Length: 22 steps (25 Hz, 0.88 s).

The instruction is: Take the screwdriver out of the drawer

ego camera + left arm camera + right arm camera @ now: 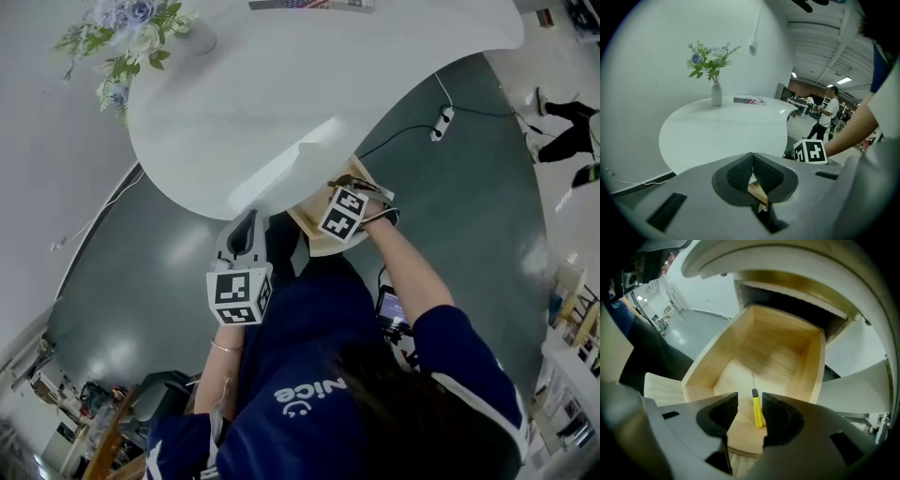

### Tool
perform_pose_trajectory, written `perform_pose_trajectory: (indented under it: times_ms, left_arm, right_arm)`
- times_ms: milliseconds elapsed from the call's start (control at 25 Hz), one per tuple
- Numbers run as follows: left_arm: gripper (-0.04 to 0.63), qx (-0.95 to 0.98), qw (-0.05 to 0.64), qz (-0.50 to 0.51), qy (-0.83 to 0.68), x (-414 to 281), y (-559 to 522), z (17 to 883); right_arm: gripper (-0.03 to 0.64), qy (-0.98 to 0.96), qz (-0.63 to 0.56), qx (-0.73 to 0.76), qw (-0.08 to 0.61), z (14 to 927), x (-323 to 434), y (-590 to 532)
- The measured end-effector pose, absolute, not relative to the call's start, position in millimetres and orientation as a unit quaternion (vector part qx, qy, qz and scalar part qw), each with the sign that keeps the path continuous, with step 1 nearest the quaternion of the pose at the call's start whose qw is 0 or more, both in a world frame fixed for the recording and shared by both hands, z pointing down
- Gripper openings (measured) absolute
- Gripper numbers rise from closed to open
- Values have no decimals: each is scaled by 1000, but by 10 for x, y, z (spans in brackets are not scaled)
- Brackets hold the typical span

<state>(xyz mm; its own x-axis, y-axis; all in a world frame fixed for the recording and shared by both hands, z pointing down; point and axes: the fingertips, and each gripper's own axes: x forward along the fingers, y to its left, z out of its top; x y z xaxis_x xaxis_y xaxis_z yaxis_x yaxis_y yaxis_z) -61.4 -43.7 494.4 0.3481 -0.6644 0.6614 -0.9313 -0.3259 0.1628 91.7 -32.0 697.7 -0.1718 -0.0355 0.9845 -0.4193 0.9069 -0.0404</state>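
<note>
Wooden drawer (pixel 314 240), head view: it stands pulled out from under the white tabletop (pixel 281 103), so its inside can be reached from above. The right gripper (pixel 349 214) hangs over it pointing down, and the left gripper (pixel 246 234) is just beside it. Left gripper view: fingers (pixel 740 174) closed, tips meeting. A sliver of wood shows in the gap below the tips, and whether it is pinched cannot be told. Right gripper view: fingers (pixel 721 414) wide apart, gripping nothing. The yellow-handled screwdriver (pixel 757 412) lies on the drawer floor between them, nearer the finger at picture right and apparently untouched, a straddle that looks suited to closing on the handle.
</note>
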Motion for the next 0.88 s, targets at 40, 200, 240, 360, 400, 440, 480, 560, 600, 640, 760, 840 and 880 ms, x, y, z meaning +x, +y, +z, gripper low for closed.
perform_pose_trajectory:
  times_ms: [40, 200, 240, 360, 400, 440, 480, 560, 600, 640, 760, 840, 880]
  left_arm:
    - [5, 773, 271, 249, -517, -638, -428, 4953]
    - [5, 762, 279, 252, -528, -717, -382, 5000]
    - [5, 759, 280, 252, -530, -729, -373, 5013]
    - [5, 757, 282, 251, -533, -730, -353, 5030]
    - [5, 758, 281, 252, -532, -723, -347, 5032]
    - [5, 758, 280, 253, -532, -716, -342, 5037]
    - [5, 758, 280, 254, -531, -709, -338, 5042]
    - [5, 759, 279, 255, -530, -698, -327, 5046]
    - [5, 759, 279, 256, -529, -697, -317, 5045]
    - [5, 759, 279, 256, -530, -698, -307, 5044]
    - [5, 754, 281, 259, -534, -735, -284, 5050]
    - [4, 749, 283, 263, -538, -768, -256, 5075]
    - [5, 747, 284, 265, -539, -782, -242, 5090]
  right_arm:
    - [168, -742, 159, 142, 636, 7026, 928, -291]
    - [172, -715, 181, 114, 666, 7147, 973, -206]
    - [172, -712, 180, 109, 670, 7160, 973, -198]
    - [173, -713, 153, 103, 677, 7147, 950, -214]
    - [173, -715, 139, 104, 677, 7138, 932, -235]
    - [175, -717, 125, 103, 678, 7130, 908, -264]
    - [176, -719, 109, 103, 679, 7125, 883, -304]
    - [175, -720, 84, 102, 682, 7131, 850, -381]
    - [172, -718, 78, 100, 684, 7150, 850, -391]
    - [175, -715, 74, 94, 689, 7181, 861, -378]
    - [184, -706, 55, 73, 703, 7288, 897, -328]
    - [186, -701, 38, 64, 710, 7353, 896, -326]
    - [186, -699, 29, 61, 712, 7383, 886, -334]
